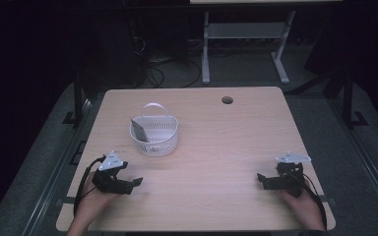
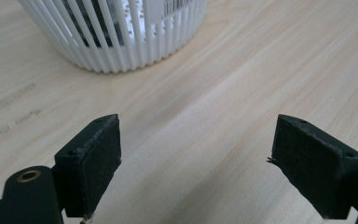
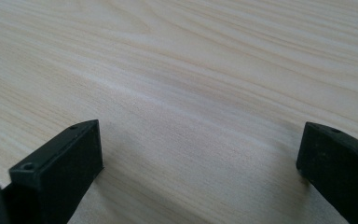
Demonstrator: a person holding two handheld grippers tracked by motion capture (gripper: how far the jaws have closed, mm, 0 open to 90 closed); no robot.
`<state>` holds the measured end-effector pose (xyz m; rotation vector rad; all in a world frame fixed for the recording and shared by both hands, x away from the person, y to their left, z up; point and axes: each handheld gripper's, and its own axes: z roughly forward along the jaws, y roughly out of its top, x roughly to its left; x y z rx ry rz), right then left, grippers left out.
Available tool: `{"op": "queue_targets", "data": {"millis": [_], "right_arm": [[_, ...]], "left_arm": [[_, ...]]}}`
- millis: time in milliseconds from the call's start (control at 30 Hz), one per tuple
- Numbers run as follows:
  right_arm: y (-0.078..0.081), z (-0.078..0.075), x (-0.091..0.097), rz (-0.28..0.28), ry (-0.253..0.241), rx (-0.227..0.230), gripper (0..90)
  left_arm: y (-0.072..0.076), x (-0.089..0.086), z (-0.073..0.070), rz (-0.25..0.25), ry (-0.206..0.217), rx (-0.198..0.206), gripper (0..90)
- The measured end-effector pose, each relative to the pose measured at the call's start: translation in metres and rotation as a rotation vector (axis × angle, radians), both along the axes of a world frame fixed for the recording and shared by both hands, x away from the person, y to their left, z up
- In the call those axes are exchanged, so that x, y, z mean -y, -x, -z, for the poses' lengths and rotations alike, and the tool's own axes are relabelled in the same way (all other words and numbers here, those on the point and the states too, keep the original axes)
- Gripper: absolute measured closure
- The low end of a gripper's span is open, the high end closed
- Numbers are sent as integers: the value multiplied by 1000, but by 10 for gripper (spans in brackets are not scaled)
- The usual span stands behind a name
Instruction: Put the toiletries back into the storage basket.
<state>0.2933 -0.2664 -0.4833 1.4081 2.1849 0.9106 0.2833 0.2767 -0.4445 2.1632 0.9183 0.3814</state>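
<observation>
Both hands rest at the near desk point(image 1: 216, 147) edge, left tool point(image 1: 134, 182) and right tool point(image 1: 261, 178) spread and empty, so the next move is probably reaching the left one to the white basket point(image 1: 154, 136).

I cannot read any text. Through the slats of the white basket point(image 2: 121, 37) I see barcode stripes on a packet point(image 2: 177, 7), too blurred to read.
</observation>
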Motion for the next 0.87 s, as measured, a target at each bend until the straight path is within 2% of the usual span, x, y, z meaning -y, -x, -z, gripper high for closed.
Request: {"op": "queue_targets", "data": {"millis": [200,467,600,667,700,867], "right_arm": [[0,0,0,0,0,0,0],[0,0,0,1,0,0,0],[0,0,0,1,0,0,0],[0,0,0,1,0,0,0],[0,0,0,1,0,0,0],[0,0,0,0,0,0,0]], "left_arm": [[5,-1,11,-11,-16,-2,149],[7,2,24,-7,-89,-16,147],[7,1,25,-1,-77,-8,143],[7,-1,28,-4,-45,-15,133],[7,-2,30,-2,-32,0,129],[7,-3,30,0,-29,5,128]]}}
